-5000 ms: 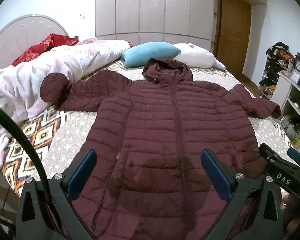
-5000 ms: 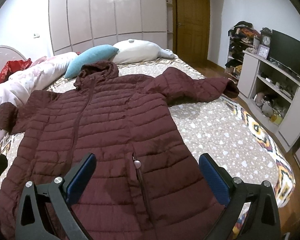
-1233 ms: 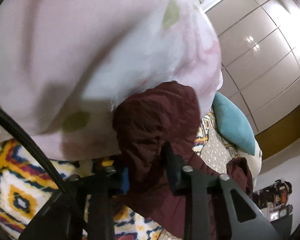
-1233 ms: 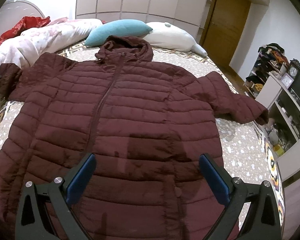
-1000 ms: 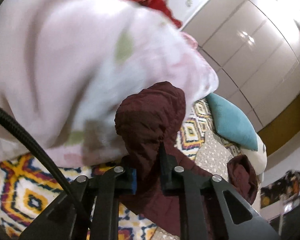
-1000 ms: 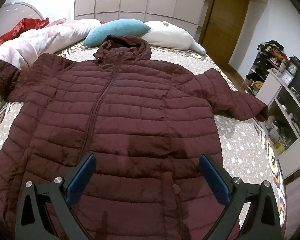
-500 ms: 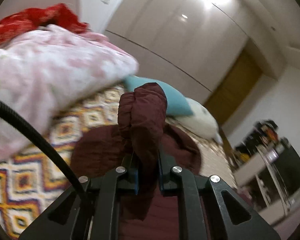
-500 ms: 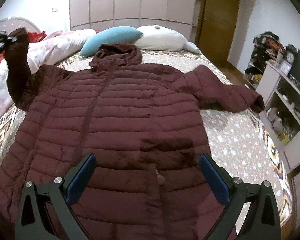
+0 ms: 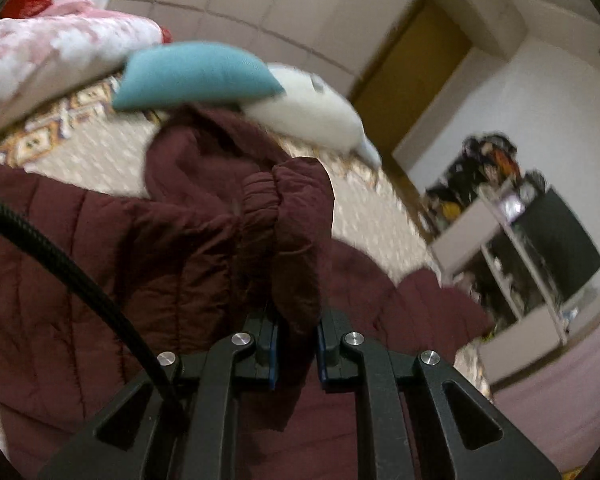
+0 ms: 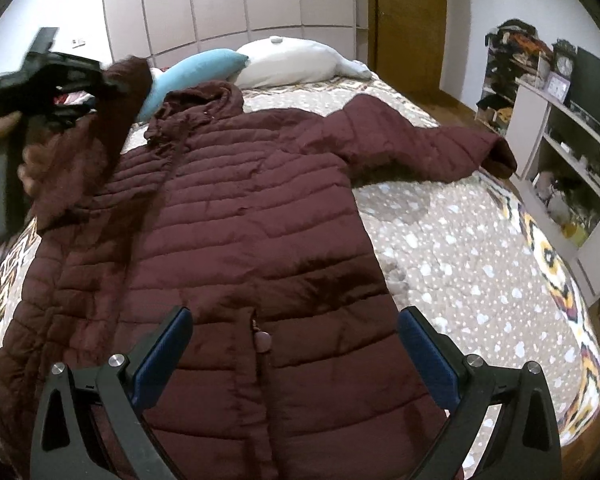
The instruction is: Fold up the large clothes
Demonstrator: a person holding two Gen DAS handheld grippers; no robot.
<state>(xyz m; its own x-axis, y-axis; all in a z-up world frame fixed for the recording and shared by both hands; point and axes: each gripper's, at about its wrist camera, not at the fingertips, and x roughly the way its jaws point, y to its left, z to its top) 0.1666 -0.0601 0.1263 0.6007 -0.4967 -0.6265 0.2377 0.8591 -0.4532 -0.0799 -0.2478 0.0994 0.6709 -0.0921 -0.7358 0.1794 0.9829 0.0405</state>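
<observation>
The maroon puffer jacket [image 10: 236, 216] lies front-up on the bed [image 10: 480, 264], its body and right sleeve [image 10: 416, 148] flat and unfolded. The left hand-held gripper [image 9: 296, 344] pinches the left sleeve's cuff [image 9: 296, 208], raised over the jacket's left side, so folding has barely begun. The right hand-held gripper [image 10: 296, 352] hovers spread and empty above the near hem.

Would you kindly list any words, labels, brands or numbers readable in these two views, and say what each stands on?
No text can be read in either view.
Clock on the shelf unit: face too small to read.
Framed item beside it: too small to read.
Maroon puffer jacket: no label or brand visible.
</observation>
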